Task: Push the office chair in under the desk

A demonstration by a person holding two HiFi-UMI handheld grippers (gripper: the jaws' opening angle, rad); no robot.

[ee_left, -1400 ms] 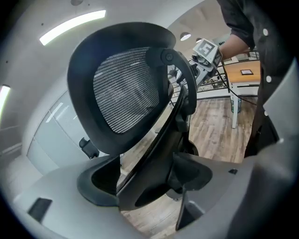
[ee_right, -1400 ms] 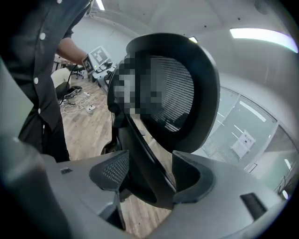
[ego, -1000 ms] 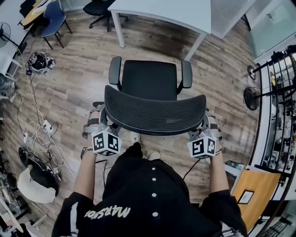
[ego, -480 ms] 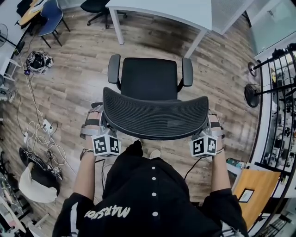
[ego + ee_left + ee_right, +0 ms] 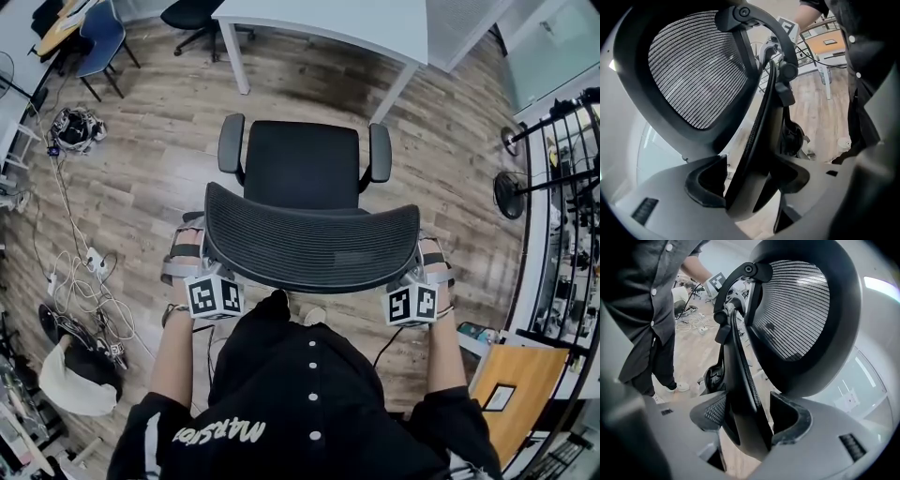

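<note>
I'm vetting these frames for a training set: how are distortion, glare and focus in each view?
Head view: strong fisheye, the desk legs and floor planks bow; soft sheen on the floor left of the office chair; sharp overall. Left gripper view: black rounded corners, backrest mesh crisp, nearest parts soft. Right gripper view: same black corners, a bright light streak at upper right.

From the head we look steeply down onto the chair backrest (image 5: 309, 234). The left gripper view and right gripper view face its opposite ends, very near. All three share it.
</note>
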